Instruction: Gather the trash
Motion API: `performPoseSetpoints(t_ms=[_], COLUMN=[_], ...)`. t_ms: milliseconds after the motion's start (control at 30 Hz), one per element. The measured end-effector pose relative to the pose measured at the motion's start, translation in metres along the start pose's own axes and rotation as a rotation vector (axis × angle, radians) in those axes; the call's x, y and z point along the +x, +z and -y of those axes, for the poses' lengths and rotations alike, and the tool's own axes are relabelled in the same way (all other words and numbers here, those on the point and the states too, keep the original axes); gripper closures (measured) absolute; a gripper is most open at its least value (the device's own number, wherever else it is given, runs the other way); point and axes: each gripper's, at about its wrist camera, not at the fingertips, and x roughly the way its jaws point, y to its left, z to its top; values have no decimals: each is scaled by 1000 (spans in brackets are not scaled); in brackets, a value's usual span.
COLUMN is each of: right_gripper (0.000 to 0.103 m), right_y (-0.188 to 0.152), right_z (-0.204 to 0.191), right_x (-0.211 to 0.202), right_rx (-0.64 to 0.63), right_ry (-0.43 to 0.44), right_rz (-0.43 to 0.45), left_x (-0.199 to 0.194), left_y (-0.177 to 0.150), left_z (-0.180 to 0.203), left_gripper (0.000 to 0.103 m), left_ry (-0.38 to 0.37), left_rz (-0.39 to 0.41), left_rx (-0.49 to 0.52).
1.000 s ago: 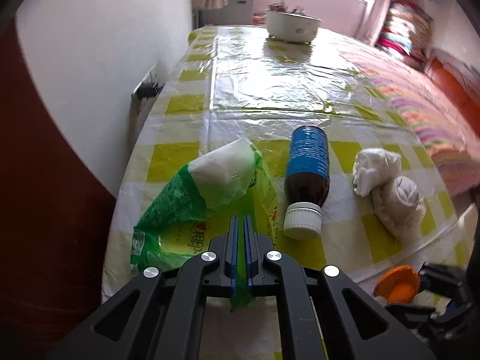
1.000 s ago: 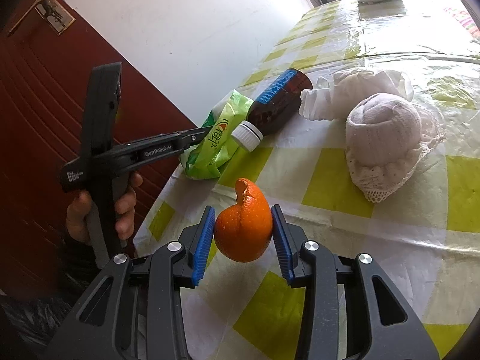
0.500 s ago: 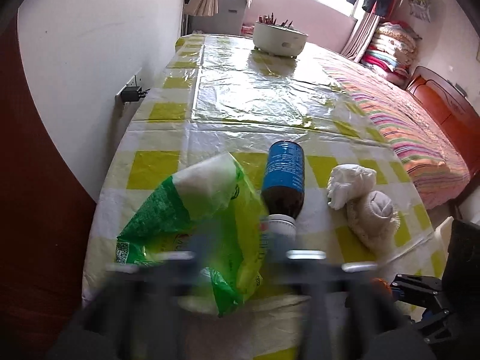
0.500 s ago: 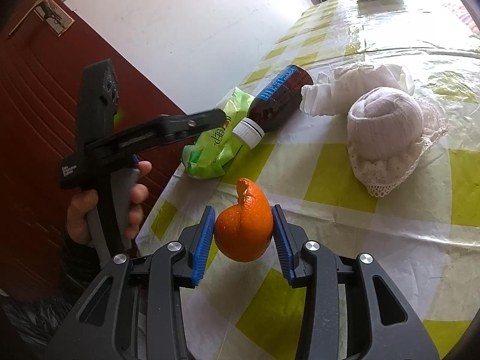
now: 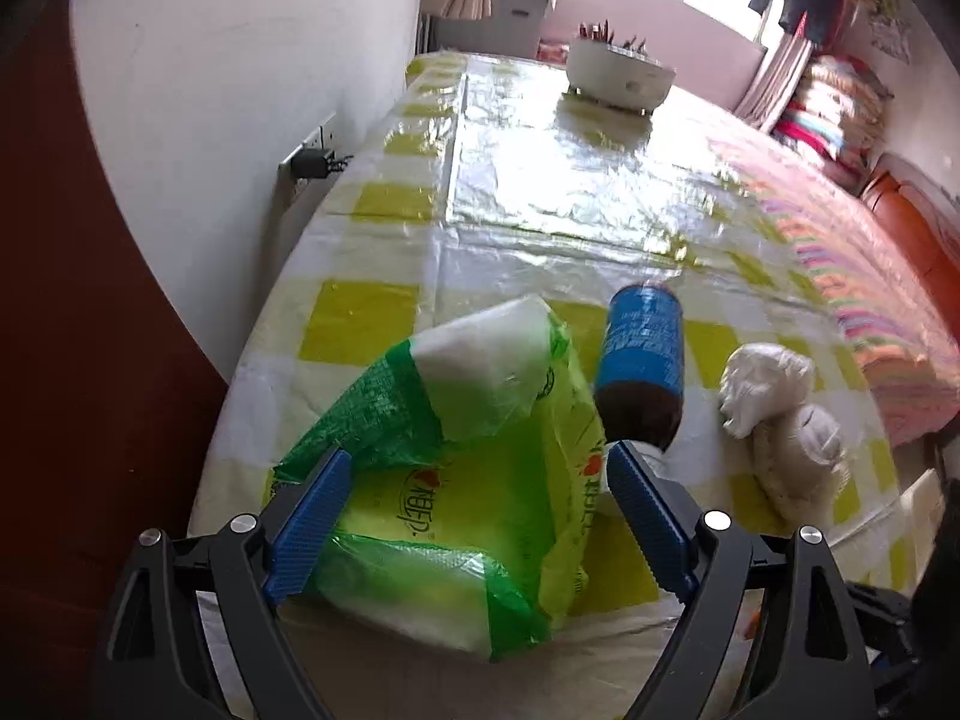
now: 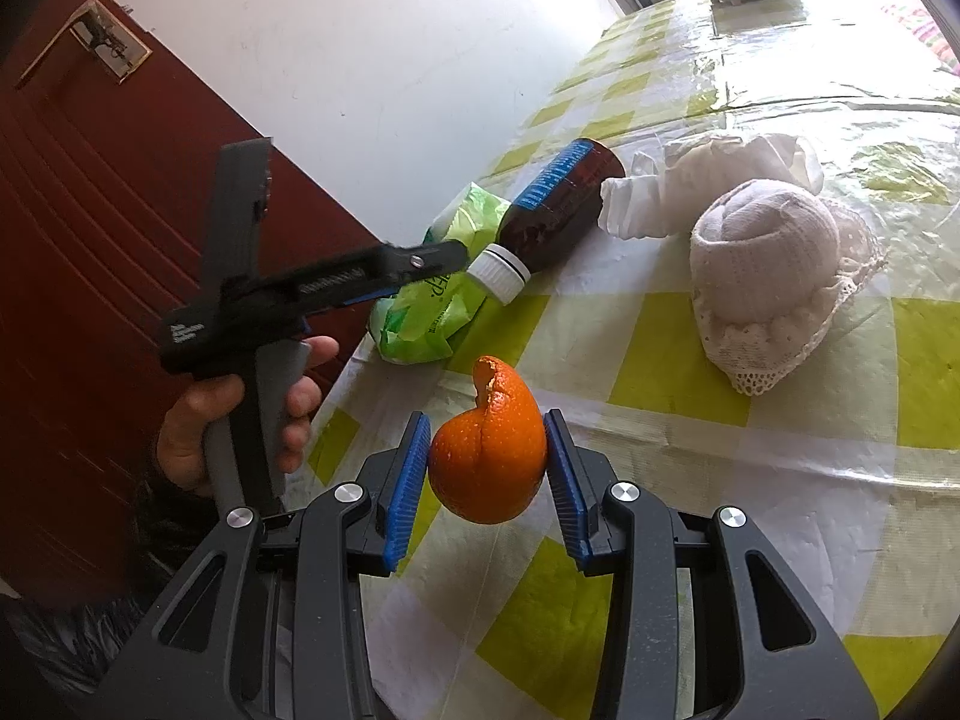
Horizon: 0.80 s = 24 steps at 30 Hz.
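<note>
Two grippers at the table's near edge, one loaded, one spread wide.

Nearest, the right gripper (image 6: 487,468) pinches an orange peel (image 6: 487,456) above the checked tablecloth (image 6: 810,468). The left gripper (image 5: 474,504), jaws opening, straddles a green plastic wrapper (image 5: 468,474) without pressing it. Just beside the wrapper lies a brown bottle (image 5: 642,384) with blue label and white cap; past it, crumpled white cloths (image 5: 780,420). Far off stands a white bowl (image 5: 618,75).
</note>
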Motion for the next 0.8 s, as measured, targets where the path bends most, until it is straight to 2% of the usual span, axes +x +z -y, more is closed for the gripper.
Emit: performPoseSetpoints(t_ms=[100,233,267,500,567,633,700,733,800], right_gripper=[64,64,64,64,64,64,64,64,64], right_y=[-1,-2,-2,-2,-3,-3,-3,-3,-3], right_z=[-1,-2,-2,-2,-1,0,0,1,1], right_x=[-1,1,0,-4,-6,-8,-10,-11,-13], right_rx=[-3,1,1,5,7,8,11,12,12], right_ry=[0,-1,-1,-1,-1,-1,-1,-2,-3], right_rz=[0,-3,-2,7,13,20,25,28,34], left_x=[6,25,26,25,23,17,12,10,6], left_y=[-2,-6,-7,-9,-10,-10,-12,-13,-13], left_z=[10,18,19,15,14,14,17,19,24], left_gripper=[19,17,17,19,30,50,61,86,86], left_ry=[52,127,140,136,141,127,122,102,100], left_rz=[-11,-78,-66,-67,-58,-44,-33,-29,-14], left_rx=[71,153,163,148,140,140,150,155,166])
